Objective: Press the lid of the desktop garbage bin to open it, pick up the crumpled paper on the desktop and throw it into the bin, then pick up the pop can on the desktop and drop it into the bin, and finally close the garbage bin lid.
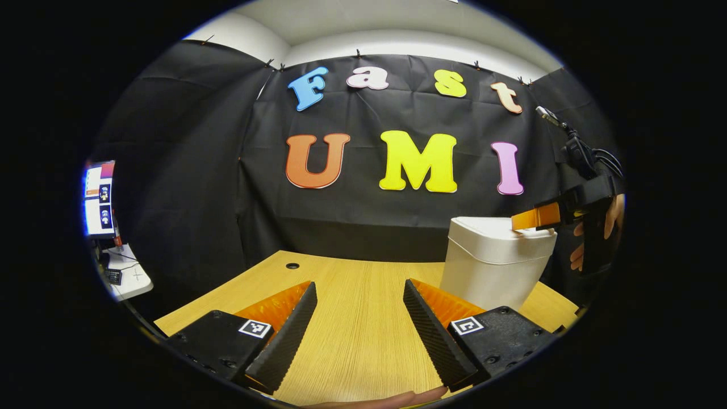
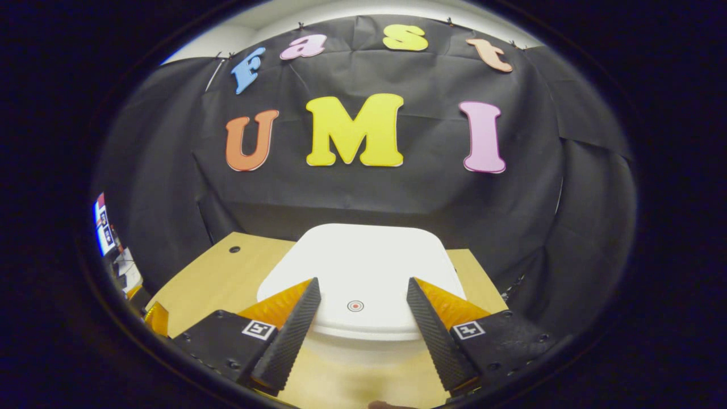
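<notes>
1. Black-draped booth; wooden desktop (image 1: 352,318). A white garbage bin (image 1: 488,267) stands toward its right rear, lid (image 2: 363,272) down.
2. Right gripper (image 2: 359,318) hangs just above the lid's near edge, jaws wide apart, straddling the small red target mark (image 2: 355,305). Contact with the lid: cannot tell.
3. Left gripper (image 1: 360,321) sits back over bare desk, jaws apart, holding nothing; the bin lies forward and to its right.
4. Judgement: right gripper is much nearer; the press looks like a short drop onto the mark.
</notes>
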{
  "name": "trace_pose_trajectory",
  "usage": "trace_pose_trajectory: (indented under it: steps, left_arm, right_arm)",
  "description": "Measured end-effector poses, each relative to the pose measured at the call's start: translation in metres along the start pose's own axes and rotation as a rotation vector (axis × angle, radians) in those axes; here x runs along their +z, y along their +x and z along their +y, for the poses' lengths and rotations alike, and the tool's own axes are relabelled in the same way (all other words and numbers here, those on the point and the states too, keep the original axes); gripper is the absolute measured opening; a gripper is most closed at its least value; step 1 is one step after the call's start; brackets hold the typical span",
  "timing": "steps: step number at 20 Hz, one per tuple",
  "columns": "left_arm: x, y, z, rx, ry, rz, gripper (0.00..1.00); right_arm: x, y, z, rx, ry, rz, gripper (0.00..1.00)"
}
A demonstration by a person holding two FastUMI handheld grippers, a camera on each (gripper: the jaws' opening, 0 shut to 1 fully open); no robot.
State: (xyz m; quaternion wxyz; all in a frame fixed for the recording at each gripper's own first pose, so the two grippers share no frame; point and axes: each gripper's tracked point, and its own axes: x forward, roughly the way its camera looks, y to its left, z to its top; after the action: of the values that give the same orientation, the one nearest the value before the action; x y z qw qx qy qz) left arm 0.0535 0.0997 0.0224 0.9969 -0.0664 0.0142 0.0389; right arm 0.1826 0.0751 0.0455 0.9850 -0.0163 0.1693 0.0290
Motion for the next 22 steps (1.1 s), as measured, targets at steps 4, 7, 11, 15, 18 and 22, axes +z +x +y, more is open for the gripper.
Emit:
trace_pose_trajectory:
  steps: [4, 7, 11, 15, 18, 22]
  left_arm:
    - [0.000, -0.002, 0.002, 0.009, -0.004, 0.007, 0.99]
    - [0.002, -0.003, 0.002, 0.004, -0.011, -0.004, 0.99]
    - [0.004, -0.004, 0.002, 0.002, -0.010, -0.010, 0.99]
    - [0.000, -0.002, 0.002, 0.004, -0.017, 0.006, 0.99]
    - [-0.001, -0.002, 0.000, -0.007, -0.012, 0.010, 0.99]
    - [-0.010, 0.000, 0.000, -0.011, -0.014, 0.041, 0.99]
  right_arm:
    - [0.001, -0.002, -0.001, -0.003, 0.036, -0.011, 0.99]
    - [0.006, -0.008, -0.001, -0.041, 0.111, 0.006, 0.96]
    - [0.004, -0.021, 0.000, -0.079, 0.030, -0.037, 0.94]
    - [0.005, -0.007, 0.003, 0.000, 0.084, -0.083, 0.95]
    - [0.005, -0.001, 0.000, 0.003, 0.067, -0.104, 0.96]
    - [0.002, -0.002, 0.000, 0.020, 0.122, -0.165, 0.96]
